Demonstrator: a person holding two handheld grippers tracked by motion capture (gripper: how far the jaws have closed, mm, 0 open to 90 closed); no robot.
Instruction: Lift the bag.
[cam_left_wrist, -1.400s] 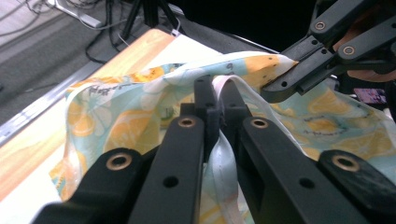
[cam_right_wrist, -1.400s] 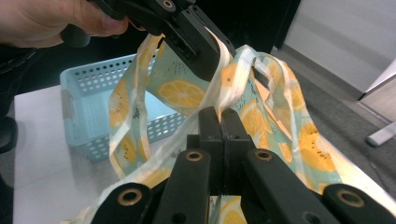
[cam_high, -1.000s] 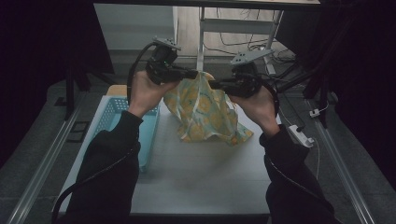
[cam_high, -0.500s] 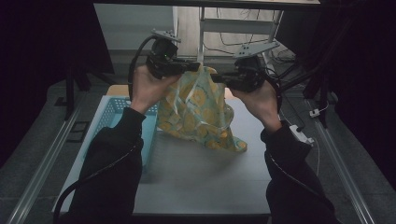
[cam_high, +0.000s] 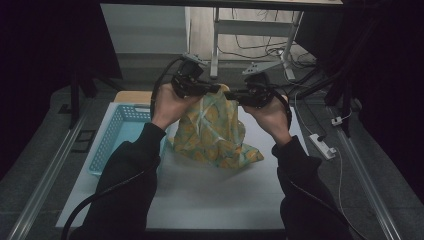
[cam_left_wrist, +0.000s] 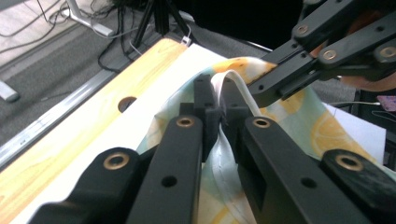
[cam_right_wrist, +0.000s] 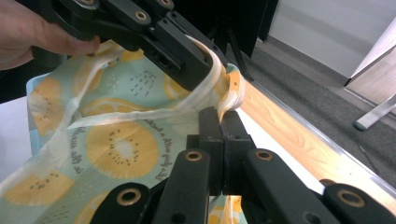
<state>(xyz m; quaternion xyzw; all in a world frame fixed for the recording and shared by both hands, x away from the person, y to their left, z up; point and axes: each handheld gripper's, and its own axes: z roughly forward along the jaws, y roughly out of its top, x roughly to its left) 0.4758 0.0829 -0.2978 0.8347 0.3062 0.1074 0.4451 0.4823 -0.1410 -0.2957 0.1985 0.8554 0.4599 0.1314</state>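
At the left of the counter (cam_high: 210, 200) I see a blue basket (cam_high: 112, 137), lying beside my left forearm. Just right of it, my left gripper (cam_high: 212, 89) is raised above the far middle of the counter, its fingers (cam_left_wrist: 204, 100) clenched on the upper edge of a fruit-print cloth bag (cam_high: 215, 131); in the left gripper view a white strap (cam_left_wrist: 233, 81) of the bag runs up between them and loops over. The bag, pale green with yellow citrus slices, hangs from both grippers, and its lower part rests crumpled on the white counter. Immediately right, my right gripper (cam_high: 231, 94) meets the left one almost tip to tip, its fingers (cam_right_wrist: 210, 123) closed tight on the same top edge, where the fabric bunches above them in the right gripper view. Beyond the bag a wooden strip (cam_left_wrist: 74, 135) borders the counter's far edge. Farther right, off the counter, a white power strip (cam_high: 322, 145) lies on the grey floor.
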